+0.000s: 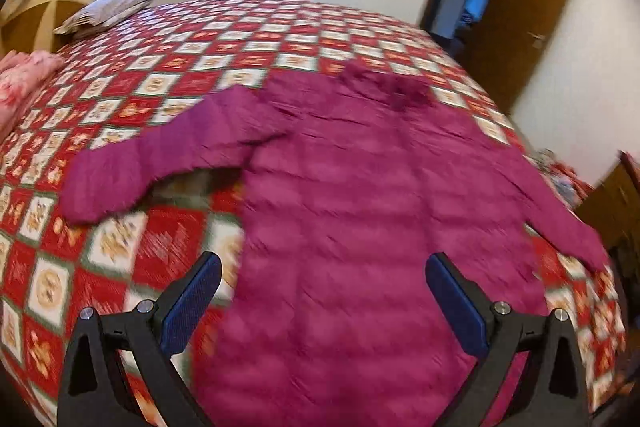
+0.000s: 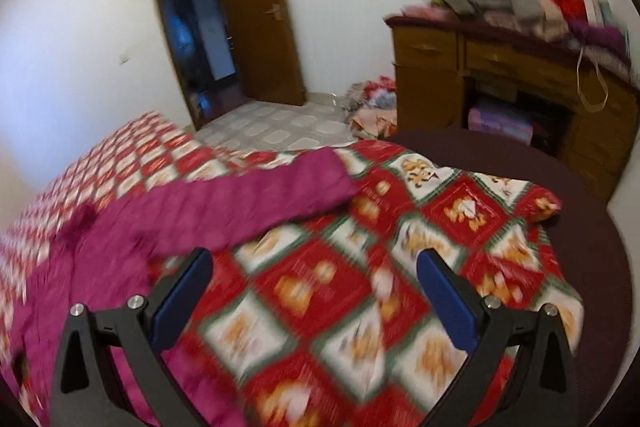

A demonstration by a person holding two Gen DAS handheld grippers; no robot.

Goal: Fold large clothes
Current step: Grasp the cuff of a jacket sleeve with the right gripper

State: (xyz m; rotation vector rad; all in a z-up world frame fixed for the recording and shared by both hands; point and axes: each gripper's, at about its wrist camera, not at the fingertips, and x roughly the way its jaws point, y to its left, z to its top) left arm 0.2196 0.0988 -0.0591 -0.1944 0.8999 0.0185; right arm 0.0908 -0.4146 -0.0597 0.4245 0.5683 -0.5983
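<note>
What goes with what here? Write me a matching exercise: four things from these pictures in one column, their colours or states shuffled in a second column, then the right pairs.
Things:
1. jacket
2. door
3. pillow
4. left gripper

Colours or states:
A. open, holding nothing
B. magenta, spread flat on the bedspread
C. brown, swung open
D. pale, patterned, lying by the headboard

Pairs: 1-B, 2-C, 3-D, 4-A
</note>
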